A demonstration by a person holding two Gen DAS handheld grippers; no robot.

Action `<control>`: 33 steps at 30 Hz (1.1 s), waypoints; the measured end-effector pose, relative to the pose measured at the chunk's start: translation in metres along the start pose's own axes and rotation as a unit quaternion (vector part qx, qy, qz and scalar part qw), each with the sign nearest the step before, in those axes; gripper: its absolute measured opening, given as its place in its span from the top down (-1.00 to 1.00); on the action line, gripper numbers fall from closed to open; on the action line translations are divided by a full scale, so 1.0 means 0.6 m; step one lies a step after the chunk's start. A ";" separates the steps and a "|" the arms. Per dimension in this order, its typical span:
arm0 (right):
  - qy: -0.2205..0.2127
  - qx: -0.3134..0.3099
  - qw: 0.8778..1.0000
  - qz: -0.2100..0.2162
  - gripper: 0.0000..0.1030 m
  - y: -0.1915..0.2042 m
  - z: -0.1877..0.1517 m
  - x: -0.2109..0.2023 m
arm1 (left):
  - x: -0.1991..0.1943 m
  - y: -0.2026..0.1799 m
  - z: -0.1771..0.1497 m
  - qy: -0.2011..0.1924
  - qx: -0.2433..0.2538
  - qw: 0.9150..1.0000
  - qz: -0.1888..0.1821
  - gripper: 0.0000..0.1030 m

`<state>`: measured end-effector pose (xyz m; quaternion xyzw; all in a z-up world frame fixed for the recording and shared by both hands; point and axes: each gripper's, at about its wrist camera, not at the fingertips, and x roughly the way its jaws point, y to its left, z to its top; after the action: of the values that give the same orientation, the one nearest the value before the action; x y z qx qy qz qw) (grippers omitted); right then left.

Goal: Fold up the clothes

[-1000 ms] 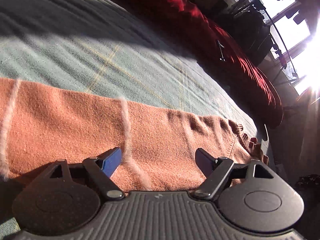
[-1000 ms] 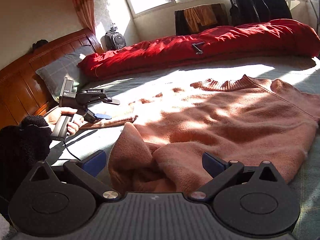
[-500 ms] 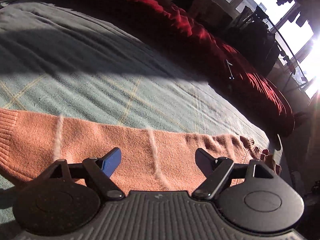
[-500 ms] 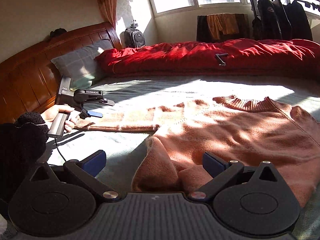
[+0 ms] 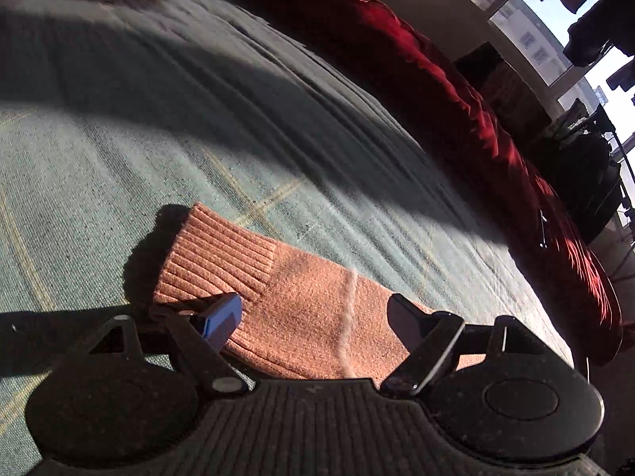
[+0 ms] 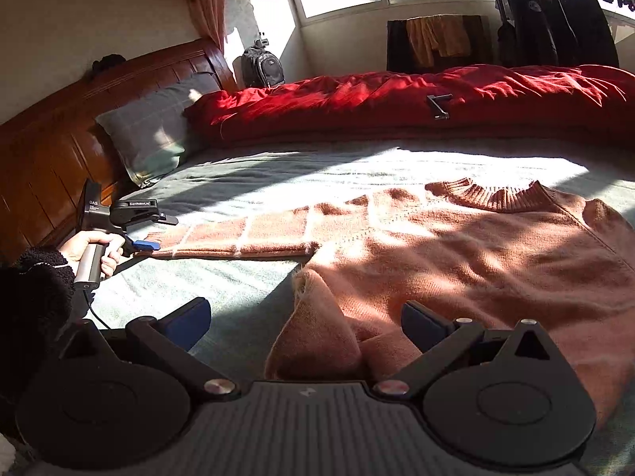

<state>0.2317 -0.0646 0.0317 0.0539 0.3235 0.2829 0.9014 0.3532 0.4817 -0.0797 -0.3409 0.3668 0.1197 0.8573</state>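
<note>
The left gripper (image 5: pixel 315 311), jaws open and empty, is being slid outward along the sweater (image 6: pixel 476 246) sleeve to its ribbed cuff (image 5: pixel 216 256) at 10 o'clock on the bed (image 5: pixel 119 139), readying a sleeve fold; the right gripper (image 6: pixel 305 323) is being held with jaws open at the hem.

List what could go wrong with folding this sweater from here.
1. The left tool is open at the ribbed cuff of the salmon knitted sweater; a shallow pinch may slip off.
2. The hem near the open right tool is bunched, so creases could get folded in.
</note>
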 end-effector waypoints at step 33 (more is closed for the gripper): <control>0.001 0.016 0.991 -0.132 -1.00 0.012 -0.049 -0.078 | 0.249 -0.464 -0.127 0.117 0.192 0.961 -0.164 -0.56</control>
<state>0.1808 -0.0867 0.0365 0.0250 0.3334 0.1560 0.9295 0.5434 0.2180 -0.0857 -0.2371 0.4198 -0.1354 0.8656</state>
